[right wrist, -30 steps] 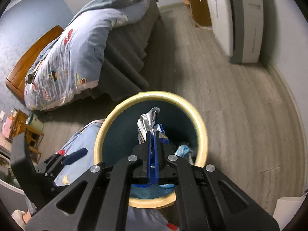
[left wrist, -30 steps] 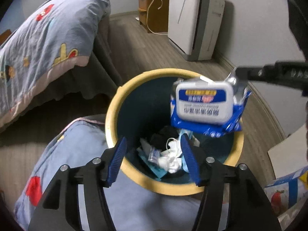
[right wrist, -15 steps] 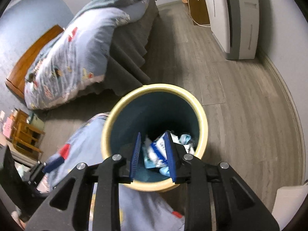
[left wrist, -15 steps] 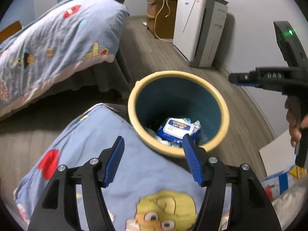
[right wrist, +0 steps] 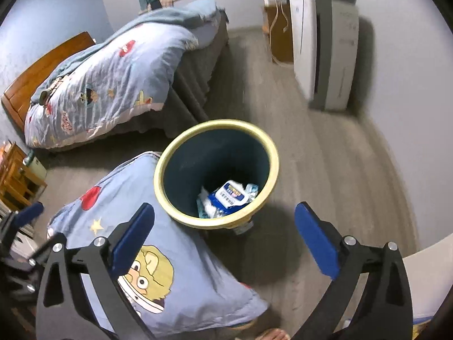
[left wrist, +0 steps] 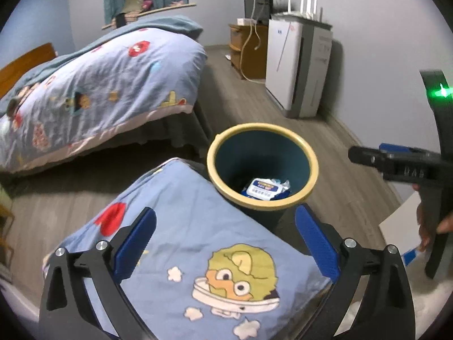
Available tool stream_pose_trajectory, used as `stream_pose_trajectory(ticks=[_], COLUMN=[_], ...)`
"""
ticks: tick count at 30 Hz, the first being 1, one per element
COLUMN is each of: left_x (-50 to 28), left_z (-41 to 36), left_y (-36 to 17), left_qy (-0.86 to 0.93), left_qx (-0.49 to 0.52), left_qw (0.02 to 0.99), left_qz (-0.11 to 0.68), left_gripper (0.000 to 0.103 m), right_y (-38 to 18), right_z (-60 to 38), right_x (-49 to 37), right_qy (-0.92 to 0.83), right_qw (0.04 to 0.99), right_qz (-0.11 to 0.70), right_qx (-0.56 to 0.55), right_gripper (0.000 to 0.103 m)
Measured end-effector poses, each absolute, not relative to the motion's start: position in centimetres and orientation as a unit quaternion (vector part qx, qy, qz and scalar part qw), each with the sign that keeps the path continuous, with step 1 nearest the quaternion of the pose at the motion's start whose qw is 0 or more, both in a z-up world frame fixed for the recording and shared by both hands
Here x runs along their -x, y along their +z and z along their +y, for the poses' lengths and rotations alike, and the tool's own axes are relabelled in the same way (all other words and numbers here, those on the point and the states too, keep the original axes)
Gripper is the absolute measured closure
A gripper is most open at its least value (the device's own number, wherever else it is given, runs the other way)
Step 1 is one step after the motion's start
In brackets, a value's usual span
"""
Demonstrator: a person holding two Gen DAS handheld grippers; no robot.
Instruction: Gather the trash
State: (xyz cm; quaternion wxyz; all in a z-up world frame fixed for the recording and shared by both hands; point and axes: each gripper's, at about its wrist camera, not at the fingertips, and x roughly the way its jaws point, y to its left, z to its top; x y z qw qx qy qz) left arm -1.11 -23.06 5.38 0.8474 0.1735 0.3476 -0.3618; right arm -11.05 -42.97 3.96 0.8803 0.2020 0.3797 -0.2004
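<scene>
Wipes pack point(right wrist: 230, 196) flat in bin point(right wrist: 167, 167), label up, long axis approx. bottom-left to top-right.

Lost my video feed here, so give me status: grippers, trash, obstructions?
Left gripper and right gripper opening, nothing between the jaws. Wipes pack lies inside the bin. Nothing in the way.
</scene>
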Motion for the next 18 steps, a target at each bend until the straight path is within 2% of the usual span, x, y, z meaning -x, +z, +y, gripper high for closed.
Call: stream_pose_trajectory(ticks=[7,13,18], left_x=[4.6,5.2,5.6], left_z=[-20.0,-17.3,-16.6], left_y=[8.3,9.5,9.3], left_qy=[-0.342,-0.331,-0.305], left_qx=[-0.145,-0.094,-0.109], left_qw=[0.886,0.902,0.916], left_qz=[0.277,0.261,0.238], left_gripper=[0.005,0.005,0.005], right_y=[6.8,9.4,9.6], right_z=[-39.4,-36.7,-34.7], right_x=[14.4,15.5,15.0], right_qy=[-0.187,-0.165,-0.143], right_qw=[0.918,0.95,0.957], right_qz=[0.316,0.247,0.244], right_qx=[-0.146,-0.092,-0.063], right_gripper=[0.005,0.005,0.005])
